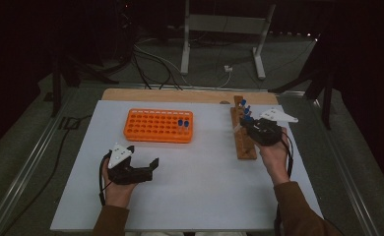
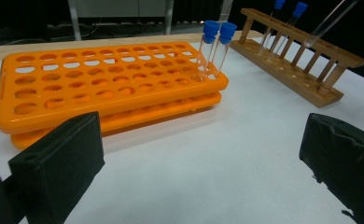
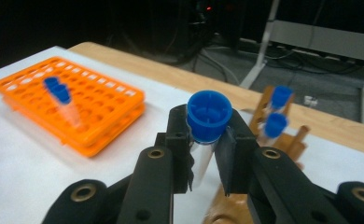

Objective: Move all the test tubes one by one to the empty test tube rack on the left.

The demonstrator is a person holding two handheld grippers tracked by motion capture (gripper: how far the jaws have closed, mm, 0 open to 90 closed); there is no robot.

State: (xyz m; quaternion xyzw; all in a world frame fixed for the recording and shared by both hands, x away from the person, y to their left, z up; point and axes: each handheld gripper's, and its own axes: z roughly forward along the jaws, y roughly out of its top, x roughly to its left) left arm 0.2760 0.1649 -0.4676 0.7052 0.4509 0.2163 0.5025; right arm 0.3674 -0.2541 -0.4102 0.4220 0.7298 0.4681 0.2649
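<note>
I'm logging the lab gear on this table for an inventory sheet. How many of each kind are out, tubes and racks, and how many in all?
Blue-capped tubes: 5. That is 2 in the orange rack, 2 in the wooden rack, and 1 held in the right gripper.
Orange racks: 1
Wooden racks: 1
Total: 7

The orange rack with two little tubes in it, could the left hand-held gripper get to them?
Probably yes. The left hand-held gripper is open, facing the orange rack, with bare table between it and the two tubes.
</note>
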